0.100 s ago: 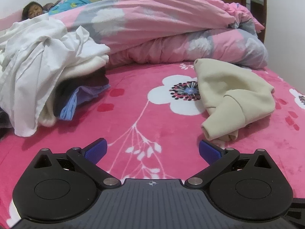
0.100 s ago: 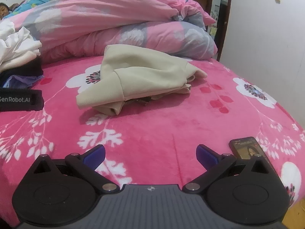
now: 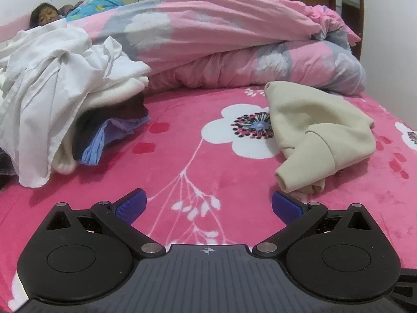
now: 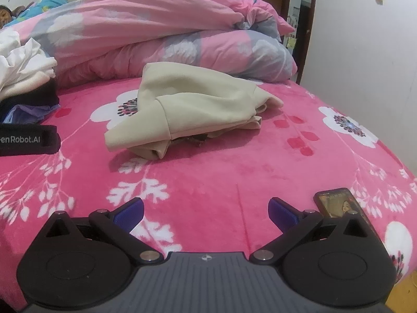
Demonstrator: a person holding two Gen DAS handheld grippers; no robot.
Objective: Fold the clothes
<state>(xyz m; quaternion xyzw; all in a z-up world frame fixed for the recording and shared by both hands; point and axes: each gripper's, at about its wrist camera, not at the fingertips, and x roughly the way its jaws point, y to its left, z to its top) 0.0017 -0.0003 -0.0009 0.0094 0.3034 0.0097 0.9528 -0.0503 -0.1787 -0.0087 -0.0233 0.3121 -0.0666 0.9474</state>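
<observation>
Through my left wrist view, I am holding my left gripper point(image 3: 208, 203) spread wide and empty over the bed point(image 3: 198, 156), the cream garment point(image 3: 318, 130) lying bunched ahead to its right, the clothes pile point(image 3: 65, 91) ahead-left. Through my right wrist view, my right gripper point(image 4: 206, 212) is gaping empty too, the garment straight ahead and a phone point(image 4: 336, 203) just beside its right finger; I am judging it best to pinch an outer edge and spread it flat first. No containers are showing.

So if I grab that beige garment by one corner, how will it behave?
The beige garment would likely hang floppy: it lies slumped in soft folds. It probably unfolds as lifted, since its layers sit loose. It looks light.
</observation>
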